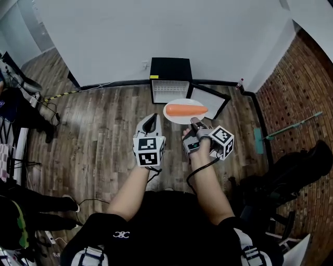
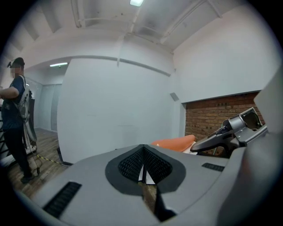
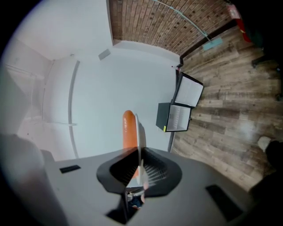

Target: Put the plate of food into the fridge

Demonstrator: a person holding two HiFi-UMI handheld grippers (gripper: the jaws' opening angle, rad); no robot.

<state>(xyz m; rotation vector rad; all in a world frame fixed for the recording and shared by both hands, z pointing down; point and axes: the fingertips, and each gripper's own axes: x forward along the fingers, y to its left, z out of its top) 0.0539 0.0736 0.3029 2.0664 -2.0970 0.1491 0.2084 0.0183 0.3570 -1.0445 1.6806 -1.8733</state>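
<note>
Above wood floor (image 1: 104, 135), right gripper (image 1: 193, 121) extends forward, jaws pinching plate (image 1: 179, 120) edge.

Fridge (image 1: 170, 72) interior open, door (image 1: 208, 101) aside

A white wall (image 1: 156, 31) closes the far side of the room, with a black baseboard (image 1: 130, 83) along its foot. A dark wood-plank floor (image 1: 99, 135) spreads out from it. At the wall's right end a red brick wall (image 1: 304, 83) meets it in a corner, where a small bottle (image 1: 240, 83) stands. A teal-headed mop (image 1: 258, 140) lies on the floor near the brick. Off the wall's left end a yellow-and-black striped cable (image 1: 57, 96) trails across the planks. Above the wall, a ceiling light (image 2: 136, 2) glows between beams.
</note>
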